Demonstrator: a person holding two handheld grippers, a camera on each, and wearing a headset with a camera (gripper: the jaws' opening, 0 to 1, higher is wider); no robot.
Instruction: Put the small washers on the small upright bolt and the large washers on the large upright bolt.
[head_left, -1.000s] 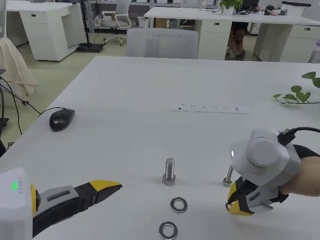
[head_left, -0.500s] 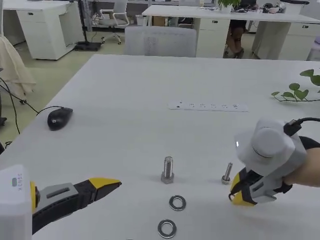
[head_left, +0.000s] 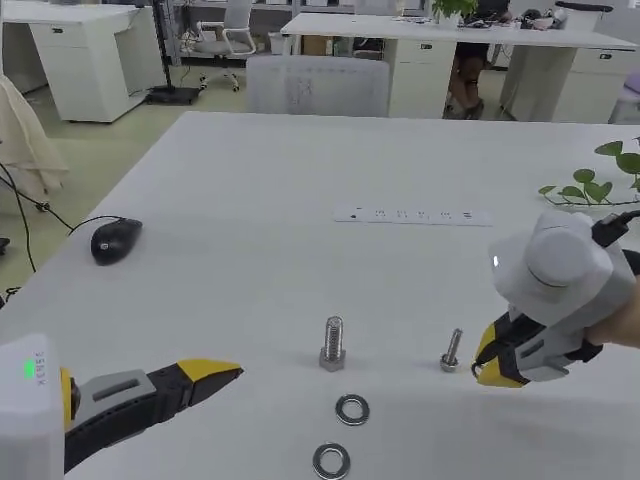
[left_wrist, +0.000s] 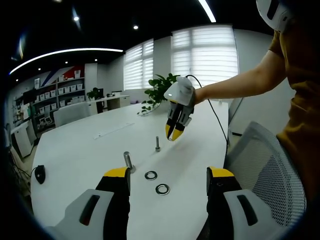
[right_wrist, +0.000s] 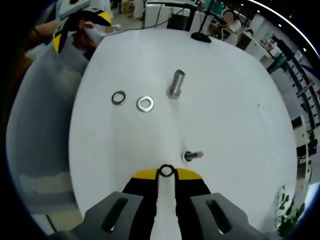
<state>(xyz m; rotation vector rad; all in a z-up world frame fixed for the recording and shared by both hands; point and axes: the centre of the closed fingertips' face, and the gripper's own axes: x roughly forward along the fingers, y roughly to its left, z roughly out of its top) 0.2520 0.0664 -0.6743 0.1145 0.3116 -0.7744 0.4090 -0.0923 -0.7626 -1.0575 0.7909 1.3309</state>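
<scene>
Right gripper (right_wrist: 166, 176) clenched on the rim of a small washer (right_wrist: 166, 171), lower centre of the right gripper view, near the small bolt (right_wrist: 192, 155); thin, stiff, likely slippery steel; left gripper (left_wrist: 168, 175) gapes, empty

A large bolt (head_left: 333, 343) stands on its head on the white table (head_left: 250, 260), thread up. To its right, well apart, a small bolt (head_left: 452, 350) stands the same way. Two large washers (head_left: 352, 409) lie flat in front of the large bolt, near each other but not touching. A small washer (right_wrist: 161, 171) is pinched in the tips of the right gripper (head_left: 487, 368), just beside the small bolt.
</scene>
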